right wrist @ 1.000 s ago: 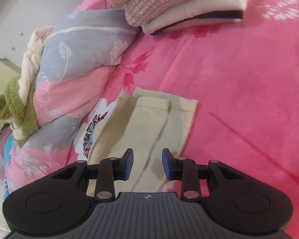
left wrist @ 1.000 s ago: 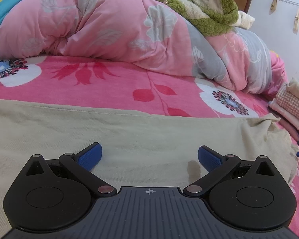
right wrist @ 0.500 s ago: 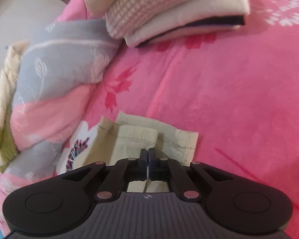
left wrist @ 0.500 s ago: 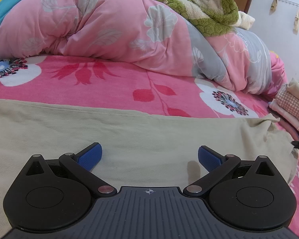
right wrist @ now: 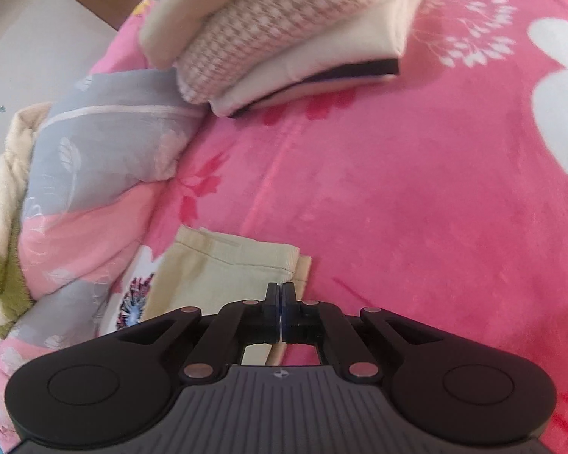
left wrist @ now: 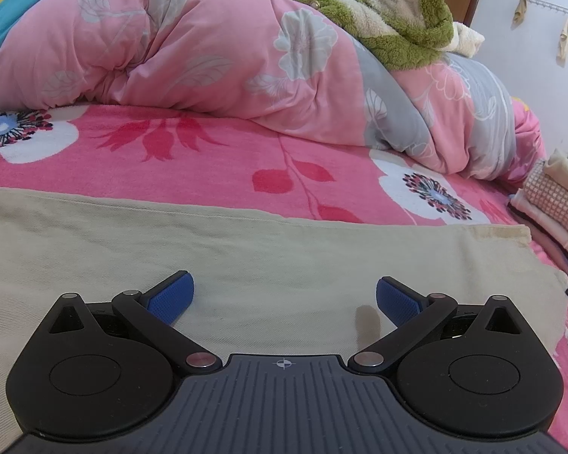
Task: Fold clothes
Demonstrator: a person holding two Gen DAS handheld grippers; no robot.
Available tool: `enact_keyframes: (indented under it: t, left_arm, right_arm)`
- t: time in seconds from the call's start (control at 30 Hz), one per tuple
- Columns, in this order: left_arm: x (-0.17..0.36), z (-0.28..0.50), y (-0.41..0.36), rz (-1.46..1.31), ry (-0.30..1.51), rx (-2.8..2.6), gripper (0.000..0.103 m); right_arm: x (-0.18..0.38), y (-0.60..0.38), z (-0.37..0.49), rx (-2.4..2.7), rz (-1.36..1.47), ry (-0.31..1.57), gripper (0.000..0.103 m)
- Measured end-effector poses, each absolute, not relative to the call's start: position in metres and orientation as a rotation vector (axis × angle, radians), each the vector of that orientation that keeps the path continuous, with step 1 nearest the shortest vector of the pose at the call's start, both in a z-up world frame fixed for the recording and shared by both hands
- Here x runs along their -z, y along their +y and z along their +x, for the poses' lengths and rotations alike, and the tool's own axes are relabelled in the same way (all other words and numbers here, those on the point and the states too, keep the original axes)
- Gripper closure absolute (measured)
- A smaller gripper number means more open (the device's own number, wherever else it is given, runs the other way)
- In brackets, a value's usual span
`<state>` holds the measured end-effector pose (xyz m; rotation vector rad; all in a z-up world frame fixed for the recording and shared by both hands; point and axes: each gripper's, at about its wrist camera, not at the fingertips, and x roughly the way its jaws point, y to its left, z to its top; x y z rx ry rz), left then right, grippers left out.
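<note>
Nearest, the left gripper (left wrist: 284,295) hovers over the beige garment (left wrist: 246,257) spread on the bed (left wrist: 208,159) — jaws spread wide. The right gripper (right wrist: 281,295) has its jaws pressed together, pinching the garment's hem corner (right wrist: 246,261). Beyond — a folded stack (right wrist: 284,38).

Lighting: soft, even, bright indoor light; no glare. Shadows: faint, short, under the left gripper (left wrist: 284,295) on the beige garment (left wrist: 246,257). Left wrist view sharp. Right wrist view motion-blurred, folded stack (right wrist: 284,38) smeared. Fisheye bending, dark corners in both views.
</note>
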<state>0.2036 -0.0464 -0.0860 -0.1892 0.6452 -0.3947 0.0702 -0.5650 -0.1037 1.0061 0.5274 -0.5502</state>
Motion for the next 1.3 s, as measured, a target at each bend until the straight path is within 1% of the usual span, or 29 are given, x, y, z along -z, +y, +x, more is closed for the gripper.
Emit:
enact_keyframes:
  t: [0.23,0.5,0.97,1.13,1.2,1.3]
  left_arm:
    - [0.087,0.203,-0.046,-0.190,0.645,0.395,0.000]
    - [0.087,0.204,-0.046,-0.190,0.645,0.394,0.000]
    - [0.087,0.204,-0.046,-0.189,0.645,0.394,0.000]
    - [0.087,0.204,-0.046,-0.189,0.645,0.394,0.000]
    - [0.087,0.204,-0.046,-0.188,0.645,0.394,0.000]
    - [0.086,0.204,-0.046,-0.186,0.644,0.393,0.000]
  right_arm:
    - [0.106,-0.563,0.065,0.567,0.980,0.527,0.103]
    - [0.091,-0.552,0.055,0.574,0.910,0.468,0.103]
    - [0.109,-0.564,0.064,0.565,0.935,0.523,0.102]
    - [0.094,-0.575,0.044,0.644,0.928,0.453,0.097]
    - [0.081,-0.577,0.044,0.645,0.874,0.434,0.097]
    - [0.063,-0.568,0.069,0.570,0.741,0.459,0.096]
